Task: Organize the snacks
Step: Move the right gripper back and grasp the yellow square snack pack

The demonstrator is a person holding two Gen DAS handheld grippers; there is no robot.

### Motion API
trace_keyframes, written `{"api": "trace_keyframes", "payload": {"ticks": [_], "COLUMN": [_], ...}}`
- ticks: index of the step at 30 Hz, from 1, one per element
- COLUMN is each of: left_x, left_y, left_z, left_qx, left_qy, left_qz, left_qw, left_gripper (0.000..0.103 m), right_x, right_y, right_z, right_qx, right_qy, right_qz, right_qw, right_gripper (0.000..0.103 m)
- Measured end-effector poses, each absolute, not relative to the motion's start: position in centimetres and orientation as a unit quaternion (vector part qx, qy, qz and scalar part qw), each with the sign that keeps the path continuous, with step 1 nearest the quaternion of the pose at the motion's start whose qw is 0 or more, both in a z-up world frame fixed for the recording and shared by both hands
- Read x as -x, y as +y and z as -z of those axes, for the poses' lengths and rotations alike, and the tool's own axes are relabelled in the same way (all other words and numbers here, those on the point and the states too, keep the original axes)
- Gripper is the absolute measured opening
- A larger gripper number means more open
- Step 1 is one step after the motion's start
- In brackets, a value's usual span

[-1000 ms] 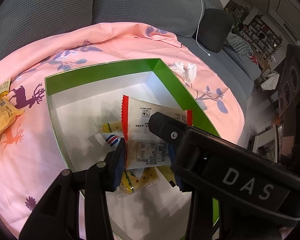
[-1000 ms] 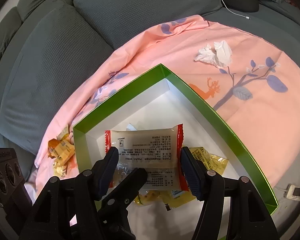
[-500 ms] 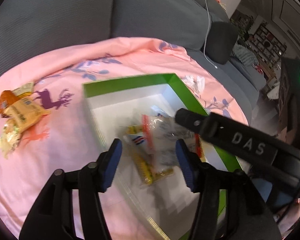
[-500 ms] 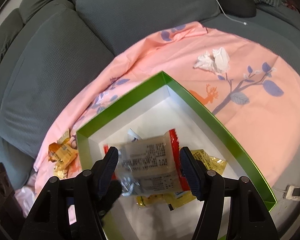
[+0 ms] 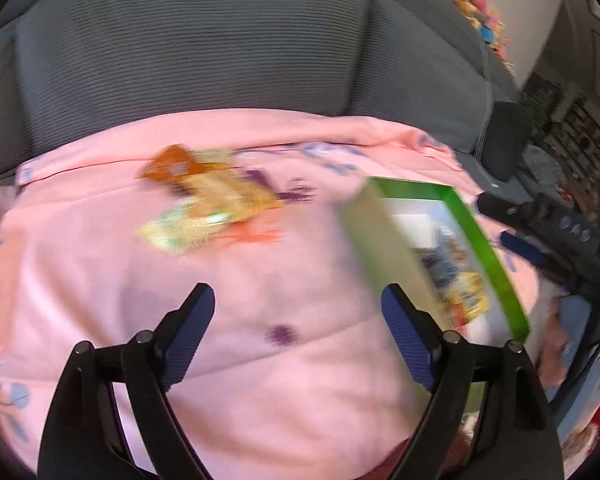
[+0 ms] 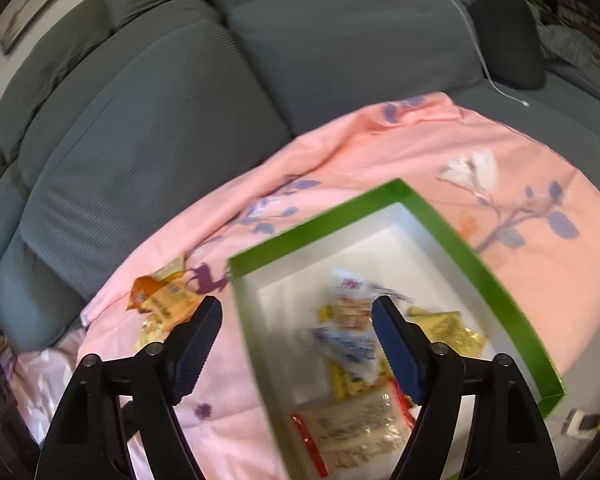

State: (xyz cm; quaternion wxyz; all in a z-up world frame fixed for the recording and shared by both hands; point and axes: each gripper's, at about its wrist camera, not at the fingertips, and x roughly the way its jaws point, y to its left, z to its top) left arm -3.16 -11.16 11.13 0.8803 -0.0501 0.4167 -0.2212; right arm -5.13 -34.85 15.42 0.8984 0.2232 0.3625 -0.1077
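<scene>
- Currently both jaws apart, empty: left hand-held gripper [image 5: 296,316], right hand-held gripper [image 6: 296,334].
- Green box [image 6: 480,264] holds snack packets [image 6: 354,434].
- Loose snacks [image 5: 208,204] lie on pink blanket [image 5: 260,380], beside box.

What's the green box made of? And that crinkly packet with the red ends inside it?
The green box looks like thin cardboard: flat stiff walls with sharp folded corners, glossy green outside and plain matte white inside. The packet with red ends looks like thin, shiny plastic film, see-through enough to show pale snack inside, with printed text; the blur leaves the details unclear.
</scene>
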Motion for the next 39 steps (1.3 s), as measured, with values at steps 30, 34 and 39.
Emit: {"api": "trace_keyframes", "payload": {"ticks": [30,34,39], "left_x": [0.4,0.5,0.4], "left_y": [5.5,5.5,5.2], "left_z": [-3.5,-3.6,-3.5], "left_qx": [0.218,0.219,0.212], "left_qy": [0.476,0.475,0.478], "left_qz": [0.070,0.075,0.076], "left_qw": [0.849,0.849,0.849], "left_gripper": [0.087,0.087,0.087], "right_x": [-18.5,-18.6,-17.1], "right_y": [-19.3,-20.9,-20.5], "right_z": [-4.1,-3.0,-3.3], "right_qx": [-0.049,-0.103,-0.060], "right_qy": [0.585,0.565,0.551], "right_qz": [-0.063,-0.080,-0.064], "right_qw": [0.807,0.815,0.830], "right_gripper": [0.085,0.085,0.060]}}
